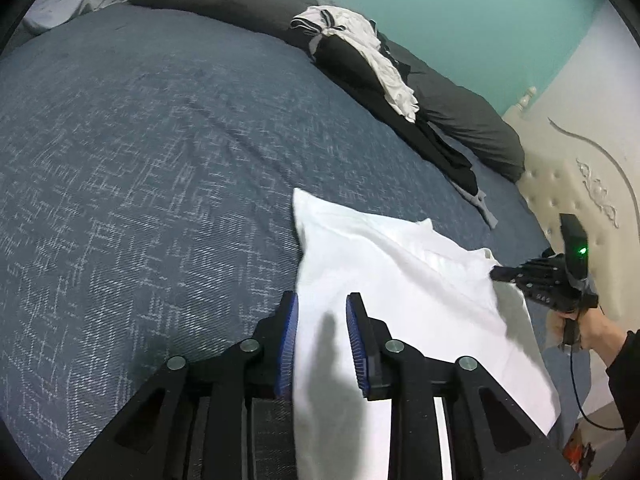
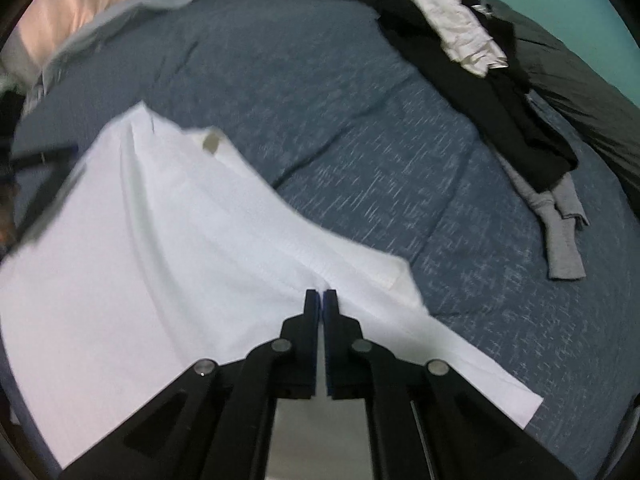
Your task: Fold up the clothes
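Here one white garment lies on the bed. The right gripper pinches its edge; the left gripper straddles it, jaws apart. One clothes pile sits beyond.

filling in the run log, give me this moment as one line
step: folding white shirt on bed | left gripper: open around shirt edge | right gripper: shut on shirt

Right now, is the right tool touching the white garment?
Touching. The right wrist view shows the right tool shut on the white garment, fabric pinched between its fingers.
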Demonstrator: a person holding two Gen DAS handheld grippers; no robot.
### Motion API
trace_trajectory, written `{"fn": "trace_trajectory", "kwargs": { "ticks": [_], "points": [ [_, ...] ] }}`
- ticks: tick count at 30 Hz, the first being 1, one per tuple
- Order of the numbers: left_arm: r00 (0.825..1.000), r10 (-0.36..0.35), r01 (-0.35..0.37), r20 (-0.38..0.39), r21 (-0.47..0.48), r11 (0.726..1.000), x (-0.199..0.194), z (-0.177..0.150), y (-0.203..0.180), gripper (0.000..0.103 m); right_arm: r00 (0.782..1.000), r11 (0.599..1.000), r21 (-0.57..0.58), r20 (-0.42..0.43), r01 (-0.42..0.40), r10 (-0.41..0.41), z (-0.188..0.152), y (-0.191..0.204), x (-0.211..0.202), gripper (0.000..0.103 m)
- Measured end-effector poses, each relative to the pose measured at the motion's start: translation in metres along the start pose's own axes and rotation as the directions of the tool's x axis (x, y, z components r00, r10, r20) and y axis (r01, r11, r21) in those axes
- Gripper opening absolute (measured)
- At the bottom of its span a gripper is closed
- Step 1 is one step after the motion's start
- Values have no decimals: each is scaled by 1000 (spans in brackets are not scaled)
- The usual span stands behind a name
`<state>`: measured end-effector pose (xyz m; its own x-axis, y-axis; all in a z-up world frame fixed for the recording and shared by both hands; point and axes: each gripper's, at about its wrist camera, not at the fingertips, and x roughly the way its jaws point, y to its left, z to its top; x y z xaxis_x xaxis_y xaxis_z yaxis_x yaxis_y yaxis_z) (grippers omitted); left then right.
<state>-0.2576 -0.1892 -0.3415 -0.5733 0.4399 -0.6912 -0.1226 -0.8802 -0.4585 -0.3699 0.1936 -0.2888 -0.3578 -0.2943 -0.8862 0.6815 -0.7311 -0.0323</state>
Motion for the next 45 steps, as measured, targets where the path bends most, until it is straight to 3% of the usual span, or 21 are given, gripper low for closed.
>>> {"fn": "trace_trajectory", "kwargs": {
  "ticks": [5,14,16,18,19,26,30,35,37,39,42,45],
  "points": [
    [1000,6,-5,-25,21,1000,3,-4,-2,28,999,995,96,48,7,-12,5,-16,-7,2],
    [999,31,-30,-32,32,999,7,-3,-2,28,1000,979,203,1,22,-23,11,-19,0,3],
    [999,26,-25,-28,25,999,6,-1,-1,28,1000,974,226,-10,25,-24,13,-19,2,8],
    [1000,20,-19,-22,22,1000,5,2,-1,28,999,966,259,32,11,-20,20,-18,-6,31],
    [1000,20,-20,-20,24,1000,4,3,-2,28,998,962,271,64,-10,-8,26,-15,-12,34],
    [999,33,-33,-16,22,999,2,4,1,28,992,991,68,44,-118,115,68,65,5,33],
    [998,62,-62,-10,57,996,0,4,-3,28,993,993,-5,11,-115,115,81,93,30,33],
    [999,47,-47,-11,41,998,-1,6,0,28,995,993,-62,-37,-96,94,86,113,55,33],
    [999,43,-43,-9,42,998,-2,7,-1,28,995,992,-82,-52,-91,87,87,119,63,27],
    [999,42,-41,-6,43,998,-3,7,-1,28,995,991,-93,-49,-93,89,86,121,63,12],
    [999,41,-41,-5,39,998,-5,7,1,28,996,992,-92,-29,-90,88,85,120,58,3],
    [999,40,-40,-4,30,999,-5,7,4,28,996,992,-92,10,-86,87,85,117,48,2]
  ]
}}
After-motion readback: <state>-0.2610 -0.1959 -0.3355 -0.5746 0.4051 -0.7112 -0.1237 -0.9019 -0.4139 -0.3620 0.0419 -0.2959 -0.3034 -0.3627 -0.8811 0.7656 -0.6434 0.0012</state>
